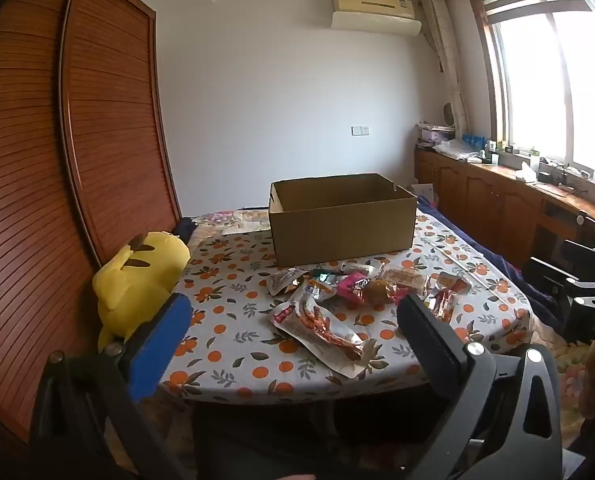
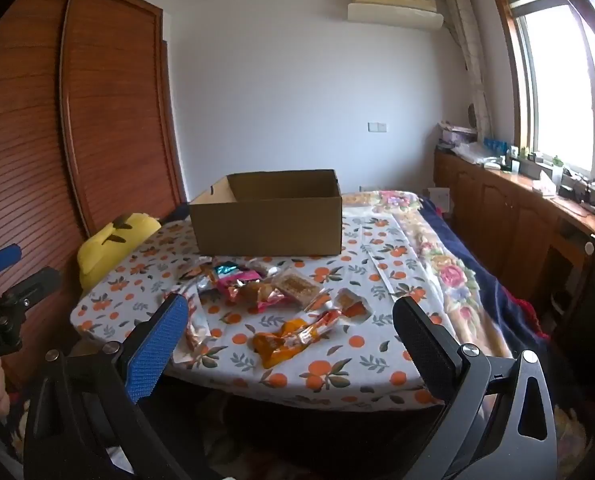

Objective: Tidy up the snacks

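Both of your hand-held grippers are released and empty: the left hand-held gripper [image 1: 293, 320] and the right hand-held gripper [image 2: 289, 322] each stand with jaws spread wide, hovering short of the counter [image 1: 233, 320] with nothing between the pads.

The snacks [image 1: 361, 292] lie in a loose heap near the front edge of the counter, and the open box [image 1: 339, 216] sits just behind them at 12 o'clock.

Here is where it could go wrong for you:

- The packets overlap. Close on the pile and you will likely pinch two at once, or catch only a foil corner that slips out on the lift.
- The long packet [image 1: 325, 332] at 6 o'clock of the heap lies nearest the counter's front edge. Push it while you reach and it could slide off towards you.
- The orange packet [image 2: 289, 340] lies flat on the cloth [image 2: 337, 360]. Come in too low and you may snag the cloth and drag the whole pile.
- The box looks light and is unanchored. Knock its near wall as you drop a packet in and it may shift back.
- The plush [image 1: 137, 280] sits at 9 o'clock by the left edge; a wide left swing could knock it off.
- Your two grippers work side by side, so reaching for one packet with both risks a clash.
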The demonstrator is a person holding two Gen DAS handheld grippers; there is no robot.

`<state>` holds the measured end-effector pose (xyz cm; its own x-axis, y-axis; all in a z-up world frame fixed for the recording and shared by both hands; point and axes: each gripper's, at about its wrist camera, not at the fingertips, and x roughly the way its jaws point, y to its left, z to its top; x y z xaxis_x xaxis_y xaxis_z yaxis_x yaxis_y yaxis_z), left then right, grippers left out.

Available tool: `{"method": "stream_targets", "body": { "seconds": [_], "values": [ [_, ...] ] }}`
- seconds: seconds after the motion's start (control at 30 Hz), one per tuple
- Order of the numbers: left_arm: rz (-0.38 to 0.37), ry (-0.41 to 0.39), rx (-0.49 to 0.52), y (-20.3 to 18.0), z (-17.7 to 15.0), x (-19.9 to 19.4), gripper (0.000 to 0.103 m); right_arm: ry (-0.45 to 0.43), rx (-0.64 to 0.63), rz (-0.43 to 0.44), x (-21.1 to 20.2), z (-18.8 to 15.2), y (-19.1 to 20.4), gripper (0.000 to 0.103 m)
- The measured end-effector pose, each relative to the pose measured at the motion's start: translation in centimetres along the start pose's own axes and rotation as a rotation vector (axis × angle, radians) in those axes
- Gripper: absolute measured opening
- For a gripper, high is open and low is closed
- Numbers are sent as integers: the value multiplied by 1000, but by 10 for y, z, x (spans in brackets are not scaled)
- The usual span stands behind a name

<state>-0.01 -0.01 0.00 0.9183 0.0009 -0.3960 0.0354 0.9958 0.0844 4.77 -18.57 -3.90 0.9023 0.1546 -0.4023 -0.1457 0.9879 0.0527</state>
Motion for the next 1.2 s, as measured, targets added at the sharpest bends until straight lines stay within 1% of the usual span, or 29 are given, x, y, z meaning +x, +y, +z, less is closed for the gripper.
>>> {"method": "stream_targets", "body": {
  "seconds": [0.43, 1.2],
  "values": [
    [-1, -1, 1, -1, 0, 1, 103, 1, 0, -10, 0, 5, -5, 103],
    [1, -15, -12, 6, 3, -4, 103, -3, 4, -17, -3, 2, -4, 103]
  ]
}}
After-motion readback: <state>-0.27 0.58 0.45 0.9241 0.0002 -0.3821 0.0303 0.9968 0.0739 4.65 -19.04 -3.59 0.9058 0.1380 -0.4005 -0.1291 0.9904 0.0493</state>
